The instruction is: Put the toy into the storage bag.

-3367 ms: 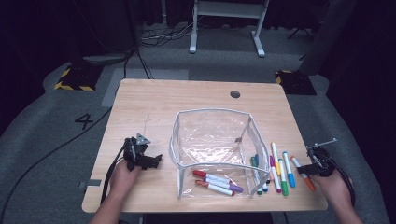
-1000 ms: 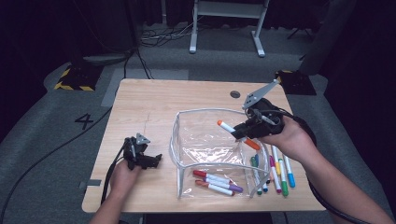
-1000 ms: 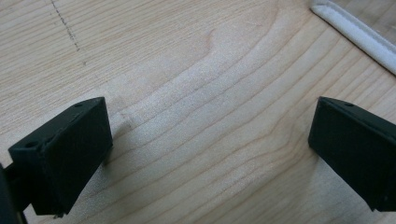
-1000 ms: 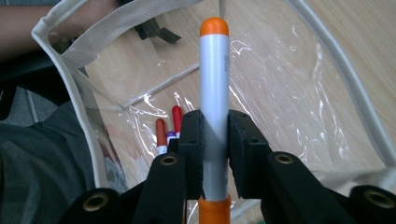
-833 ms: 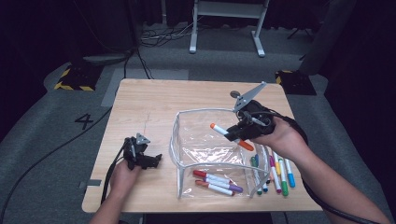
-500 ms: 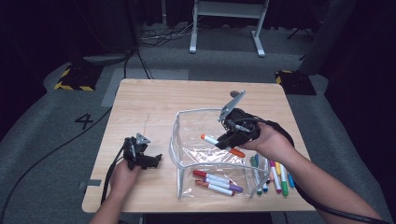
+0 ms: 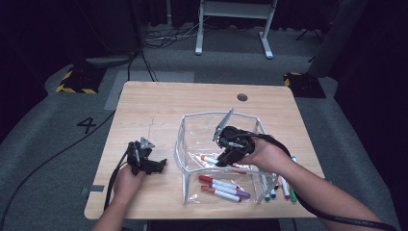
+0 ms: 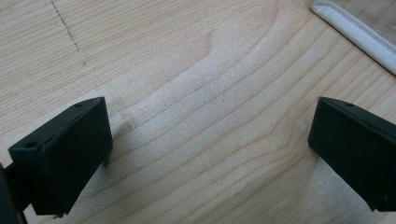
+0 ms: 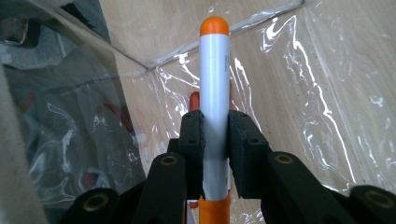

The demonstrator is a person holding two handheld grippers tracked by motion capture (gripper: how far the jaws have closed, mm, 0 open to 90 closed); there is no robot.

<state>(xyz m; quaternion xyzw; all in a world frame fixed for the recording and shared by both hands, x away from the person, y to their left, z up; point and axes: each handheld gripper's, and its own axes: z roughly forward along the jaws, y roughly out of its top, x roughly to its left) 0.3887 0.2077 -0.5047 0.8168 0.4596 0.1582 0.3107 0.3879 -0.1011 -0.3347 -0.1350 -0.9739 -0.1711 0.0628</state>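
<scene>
Carried down from above the far rim into the clear pouch point(image 7: 192, 139) since a second ago: right gripper point(image 7: 224, 159), jaws clamped on the orange-capped marker point(image 9: 214, 98), held low inside, above other markers point(image 7: 223, 186). Left gripper point(image 7: 161, 165) parked on the table point(image 7: 159, 103), jaws wide apart, holding nothing.

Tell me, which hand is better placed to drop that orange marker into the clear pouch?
The right. Its gripper already clamps the orange marker and sits inside the clear pouch, probably about to let go. The left gripper rests open on the table, beside the pouch, holding nothing.
</scene>
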